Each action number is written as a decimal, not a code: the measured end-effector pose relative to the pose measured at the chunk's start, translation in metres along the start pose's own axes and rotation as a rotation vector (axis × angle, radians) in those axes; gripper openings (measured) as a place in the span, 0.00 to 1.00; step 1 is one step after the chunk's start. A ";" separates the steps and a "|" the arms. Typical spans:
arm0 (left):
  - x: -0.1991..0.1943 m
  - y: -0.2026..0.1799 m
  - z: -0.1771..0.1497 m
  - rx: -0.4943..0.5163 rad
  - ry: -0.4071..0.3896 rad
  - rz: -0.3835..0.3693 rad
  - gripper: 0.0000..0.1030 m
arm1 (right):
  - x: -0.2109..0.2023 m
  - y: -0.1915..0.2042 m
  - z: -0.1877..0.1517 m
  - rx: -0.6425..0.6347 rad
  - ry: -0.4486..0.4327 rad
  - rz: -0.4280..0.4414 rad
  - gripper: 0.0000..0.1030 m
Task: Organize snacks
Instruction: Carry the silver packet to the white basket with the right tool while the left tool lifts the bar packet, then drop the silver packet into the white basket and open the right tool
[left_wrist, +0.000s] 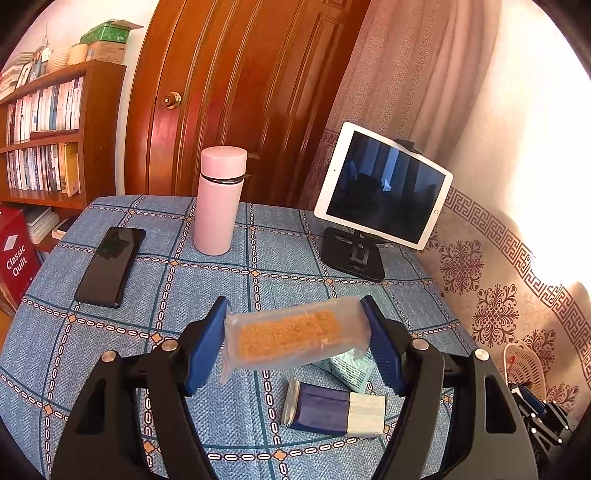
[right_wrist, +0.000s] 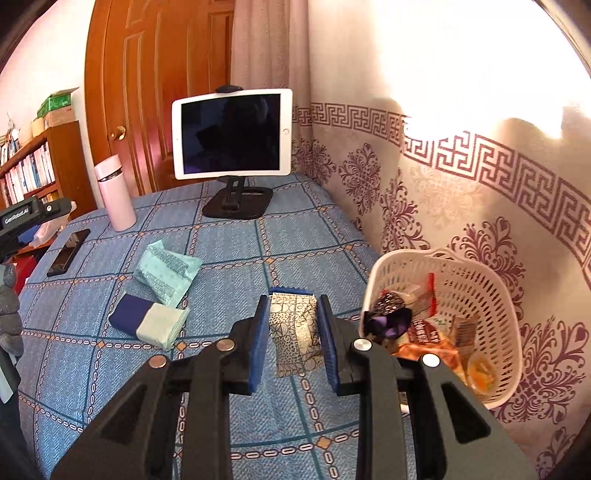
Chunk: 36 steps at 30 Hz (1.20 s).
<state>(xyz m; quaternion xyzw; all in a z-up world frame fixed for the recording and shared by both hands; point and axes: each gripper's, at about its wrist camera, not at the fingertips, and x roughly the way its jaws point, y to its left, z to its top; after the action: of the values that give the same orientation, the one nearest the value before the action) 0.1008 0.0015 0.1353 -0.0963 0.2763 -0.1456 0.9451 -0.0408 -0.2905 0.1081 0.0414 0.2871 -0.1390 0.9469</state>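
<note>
Two hand-held grippers are up over the counter, each with one snack clamped between its blue pads. The left hand-held gripper (left_wrist: 297, 343) grasps a clear-wrapped bar (left_wrist: 295, 338) with an orange, crumbly filling, held crosswise and lifted off the cloth. The right hand-held gripper (right_wrist: 291, 341) is clenched on a patterned black-and-white packet (right_wrist: 293, 332), held lengthwise just beside the basket.

Two more snacks lie loose on the counter toward its middle: a pale green packet (right_wrist: 166, 271) and a navy-and-white packet (right_wrist: 147, 321), just beside each other. One white lattice basket (right_wrist: 476, 295) sits at the counter's right edge against the curtain, with several wrappers heaped inside; I cannot count them exactly.

Otherwise there is one pink flask (left_wrist: 219, 201) standing upright near the far edge, one black phone (left_wrist: 110, 266) lying flat toward the far left corner, and one white tablet (right_wrist: 232, 134) with a dark screen on a black stand at the far right.

The counter wears a blue checked cloth (left_wrist: 110, 369). Behind it stands a reddish wooden door (left_wrist: 240, 92) with a brass knob, a bookshelf (left_wrist: 48, 140) packed with books to the left, and a cream curtain (right_wrist: 461, 166) with maroon key-pattern borders and floral motifs on the right, bright with sun.
</note>
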 end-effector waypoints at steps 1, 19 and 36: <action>-0.002 0.000 0.001 -0.001 -0.005 -0.004 0.71 | -0.003 -0.006 0.002 0.010 -0.012 -0.017 0.25; -0.030 -0.015 0.002 0.024 -0.055 -0.057 0.71 | -0.009 -0.093 0.004 0.157 -0.056 -0.266 0.28; -0.033 -0.030 -0.003 0.056 -0.061 -0.076 0.71 | -0.014 -0.087 -0.027 0.130 0.007 -0.236 0.33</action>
<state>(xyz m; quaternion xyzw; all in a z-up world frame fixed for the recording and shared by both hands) 0.0660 -0.0157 0.1574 -0.0844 0.2394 -0.1859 0.9492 -0.0912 -0.3660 0.0937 0.0692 0.2837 -0.2678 0.9182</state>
